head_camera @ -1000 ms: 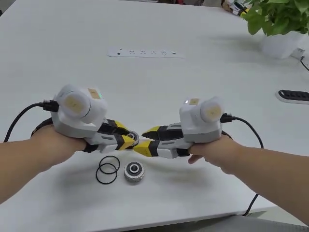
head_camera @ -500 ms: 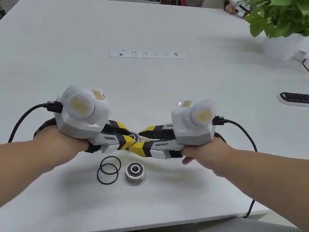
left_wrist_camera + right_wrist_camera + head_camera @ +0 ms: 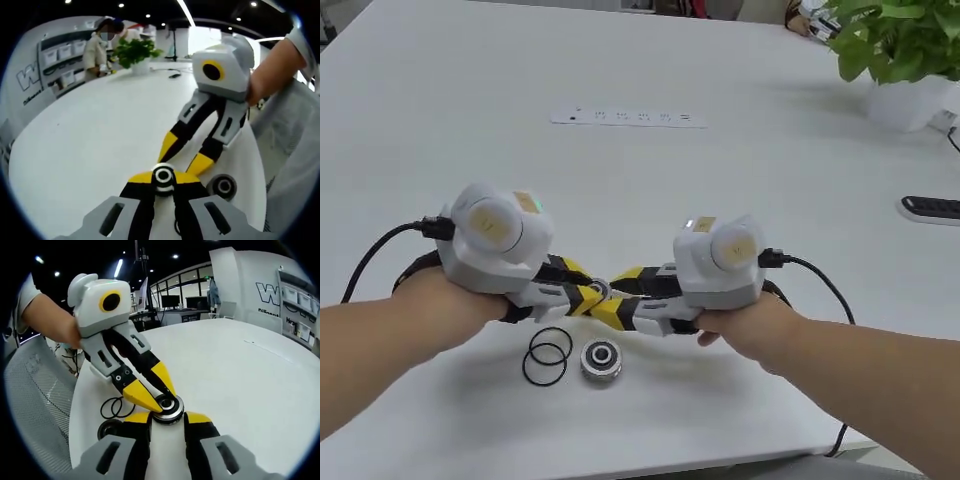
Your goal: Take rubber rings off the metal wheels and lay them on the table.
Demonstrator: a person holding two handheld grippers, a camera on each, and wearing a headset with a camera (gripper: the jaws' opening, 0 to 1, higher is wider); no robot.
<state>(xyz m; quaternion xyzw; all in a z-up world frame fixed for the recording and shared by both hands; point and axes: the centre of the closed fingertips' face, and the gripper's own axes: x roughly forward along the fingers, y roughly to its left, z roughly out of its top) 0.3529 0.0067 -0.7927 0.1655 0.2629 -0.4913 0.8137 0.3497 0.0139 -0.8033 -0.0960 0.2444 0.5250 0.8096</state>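
Over the near part of the wide white table, the left gripper is clamping a small silver metal wheel between its yellow tips. The right gripper is facing it, jaws standing apart on either side of that wheel. Below them, a second metal wheel is lying on the table beside two thin black rubber rings

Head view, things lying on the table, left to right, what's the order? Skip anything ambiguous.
rubber rings → loose metal wheel → black strip at the right edge
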